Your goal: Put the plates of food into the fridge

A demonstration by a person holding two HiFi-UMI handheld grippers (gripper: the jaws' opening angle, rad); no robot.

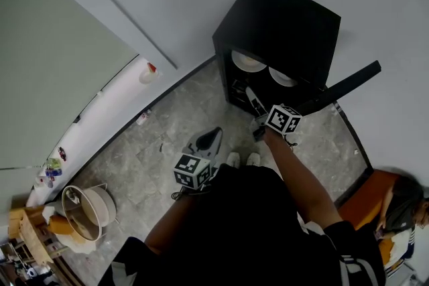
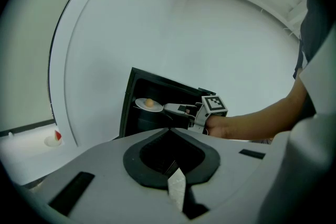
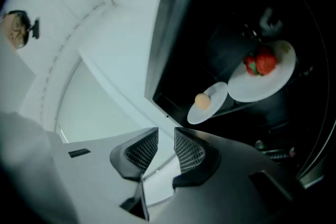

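Left gripper [image 1: 213, 137] hangs low in front of the person's body, its jaws together with nothing between them, pointing across the grey stone floor [image 1: 167, 144] toward a small black fridge [image 1: 281, 17] that stands against the white wall. Inside, on one shelf, sit two white plates side by side: the left plate [image 3: 208, 103] carries a round beige piece of food, the right plate [image 3: 262, 73] carries red food. Right gripper [image 3: 165, 131] is at the fridge mouth, just short of the left plate, its jaws a narrow gap apart and empty. Both plates look to be in place, so the step in hand seems to be getting the right gripper clear. That would go best by drawing it straight back and level, jaws kept off the near rim of the left plate, which looks close enough to catch and slide. After that the door [image 1: 348, 85], swung wide open to the right, would need pushing shut. Around the scene: a round pale tub [image 1: 84, 211] at lower left, a small white and red object [image 1: 149, 70] on a ledge along the left wall, and a seated person [image 1: 402, 211] at far right. Nothing lies on the floor between the person's shoes [image 1: 241, 159] and the fridge; only the open door reaches into the right arm's space.
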